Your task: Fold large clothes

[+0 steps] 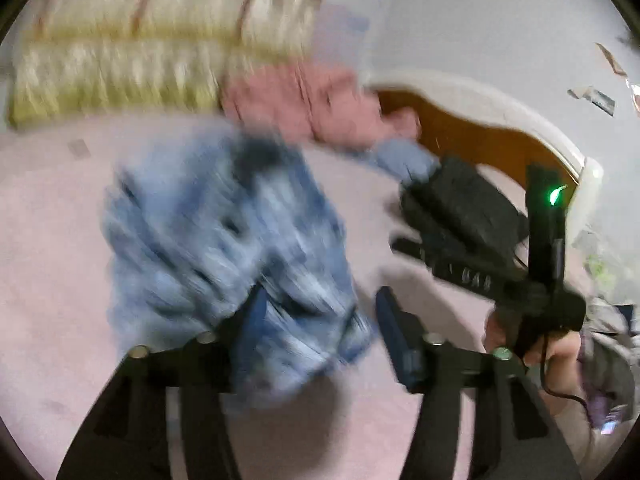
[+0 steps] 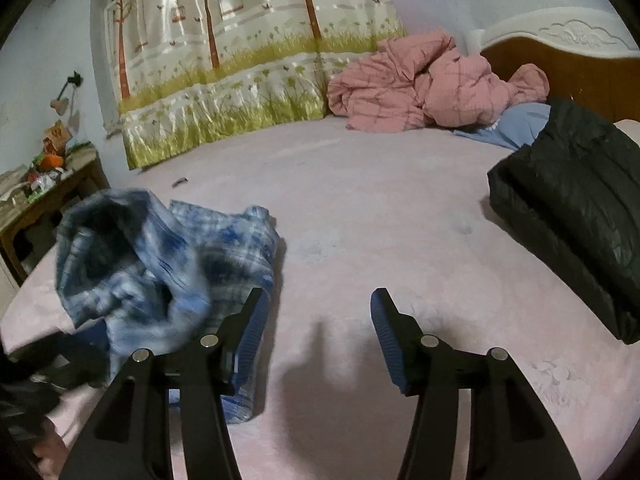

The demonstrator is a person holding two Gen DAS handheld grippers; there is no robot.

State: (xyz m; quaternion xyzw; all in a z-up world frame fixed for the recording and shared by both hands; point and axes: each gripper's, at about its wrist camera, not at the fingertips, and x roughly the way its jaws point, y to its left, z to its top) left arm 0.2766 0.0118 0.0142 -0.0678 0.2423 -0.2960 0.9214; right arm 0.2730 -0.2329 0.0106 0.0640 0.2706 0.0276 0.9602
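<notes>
A crumpled blue and white plaid shirt (image 1: 224,248) lies on the pink bed, blurred in the left wrist view. It also shows in the right wrist view (image 2: 160,264), left of centre. My left gripper (image 1: 320,312) is open just above the shirt's near edge; cloth lies between and under its fingers, not clamped. My right gripper (image 2: 318,316) is open and empty over bare bed, its left finger (image 2: 252,320) beside the shirt's right edge. The right gripper also shows in the left wrist view (image 1: 480,264), held by a hand.
A folded black garment (image 2: 572,216) lies at the right. A pink quilt (image 2: 424,84) and a blue cloth (image 2: 516,124) sit by the wooden headboard (image 2: 580,68). A printed curtain (image 2: 240,60) hangs behind. A cluttered wooden side table (image 2: 44,192) stands left of the bed.
</notes>
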